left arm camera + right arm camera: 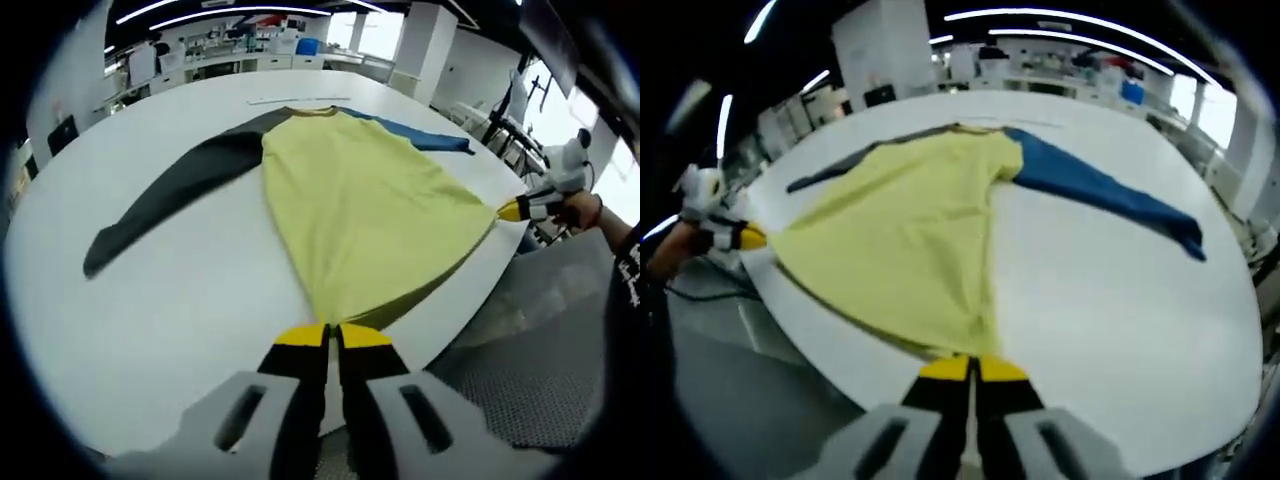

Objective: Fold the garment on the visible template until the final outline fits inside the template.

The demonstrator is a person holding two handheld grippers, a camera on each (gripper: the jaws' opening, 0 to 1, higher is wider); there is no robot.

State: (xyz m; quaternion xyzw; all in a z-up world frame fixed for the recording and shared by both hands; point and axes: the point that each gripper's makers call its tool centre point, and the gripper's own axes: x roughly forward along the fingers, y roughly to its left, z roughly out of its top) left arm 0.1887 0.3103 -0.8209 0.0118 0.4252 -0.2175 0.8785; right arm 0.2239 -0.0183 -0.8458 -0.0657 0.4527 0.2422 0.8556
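A yellow garment lies spread flat on the round white table, collar at the far side. One sleeve is dark grey, the other blue. My left gripper is shut on one hem corner at the near table edge. In the left gripper view, my right gripper, held in a hand, pinches the other hem corner at the right. In the right gripper view, the yellow garment stretches away from my right gripper, with the blue sleeve to the right and my left gripper on the far corner.
A thin pale strip lies on the table beyond the collar. Lab benches and shelves stand behind the table. A grey floor drops away past the table's near edge. A person's arm reaches in from the right.
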